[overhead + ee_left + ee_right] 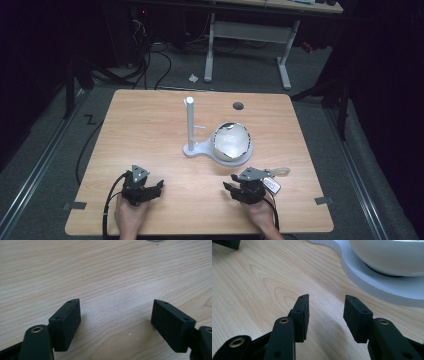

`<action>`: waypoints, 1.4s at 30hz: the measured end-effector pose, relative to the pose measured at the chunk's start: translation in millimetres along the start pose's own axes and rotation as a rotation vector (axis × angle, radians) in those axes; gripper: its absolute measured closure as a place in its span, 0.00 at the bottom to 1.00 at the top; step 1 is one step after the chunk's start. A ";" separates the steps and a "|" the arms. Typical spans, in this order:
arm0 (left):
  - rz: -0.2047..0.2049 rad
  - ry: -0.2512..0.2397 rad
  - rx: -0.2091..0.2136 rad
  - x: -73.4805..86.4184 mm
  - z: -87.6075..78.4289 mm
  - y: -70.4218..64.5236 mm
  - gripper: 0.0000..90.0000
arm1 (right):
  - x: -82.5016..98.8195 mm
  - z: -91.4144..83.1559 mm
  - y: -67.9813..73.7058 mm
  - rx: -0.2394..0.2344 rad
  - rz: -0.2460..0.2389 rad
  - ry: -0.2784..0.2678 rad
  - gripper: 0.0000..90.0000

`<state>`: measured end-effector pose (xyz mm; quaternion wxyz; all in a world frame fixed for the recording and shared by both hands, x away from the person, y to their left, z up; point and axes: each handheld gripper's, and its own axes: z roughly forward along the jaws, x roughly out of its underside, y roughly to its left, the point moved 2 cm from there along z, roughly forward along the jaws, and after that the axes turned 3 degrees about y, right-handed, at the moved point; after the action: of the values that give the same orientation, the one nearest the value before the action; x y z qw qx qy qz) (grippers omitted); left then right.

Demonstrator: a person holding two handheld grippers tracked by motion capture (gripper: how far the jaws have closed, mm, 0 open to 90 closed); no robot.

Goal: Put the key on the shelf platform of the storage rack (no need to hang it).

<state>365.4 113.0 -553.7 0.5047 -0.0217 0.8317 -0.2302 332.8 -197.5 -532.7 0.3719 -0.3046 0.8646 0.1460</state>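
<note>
A white stand (pixel 190 125) with an upright post rises from a flat white base (pixel 200 149) (pixel 372 282) at the table's middle. A white bowl (pixel 231 141) (pixel 387 257) sits on the right part of that base. Near the front edge, a hand holds my left gripper (pixel 157 186) (pixel 116 307); its jaws stand wide apart over bare wood with nothing between them. To its right, my right gripper (pixel 230 187) (pixel 327 301) lies low in front of the bowl. Its jaws are partly apart and empty, and the base is a short way beyond them.
The wooden table (pixel 145 130) has a small dark hole (pixel 238 105) near its far edge. A white tag (pixel 273 184) lies beside the right gripper. Cables trail from both grippers. Behind the table stands a white-legged desk (pixel 247 31) on a grey floor.
</note>
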 end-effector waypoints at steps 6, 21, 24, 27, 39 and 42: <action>0.003 0.001 -0.001 0.3 0.0 -0.3 0.27 | -1.2 -13.4 -9.5 -0.001 0.013 -0.013 0.67; 0.006 0.002 -0.002 0.5 0.0 -0.5 0.27 | 7.6 -49.4 -48.8 0.064 0.057 -0.040 0.68; 0.005 0.001 -0.002 0.5 0.1 -0.5 0.27 | 9.2 -57.5 -59.1 0.083 0.074 -0.048 0.69; 0.006 0.002 -0.002 0.5 0.0 -0.5 0.27 | 10.7 -65.7 -72.4 0.118 0.080 -0.048 0.70; 0.006 0.000 -0.004 0.6 0.1 -0.5 0.27 | 23.0 -88.3 -108.3 0.176 0.103 -0.019 0.73; 0.005 -0.001 -0.004 0.6 0.1 -0.6 0.27 | 28.8 -89.8 -117.4 0.180 0.129 -0.006 0.73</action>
<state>365.0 112.3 -554.0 0.5056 -0.0205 0.8321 -0.2271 342.1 -343.1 -495.7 0.3904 -0.2133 0.8908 0.0924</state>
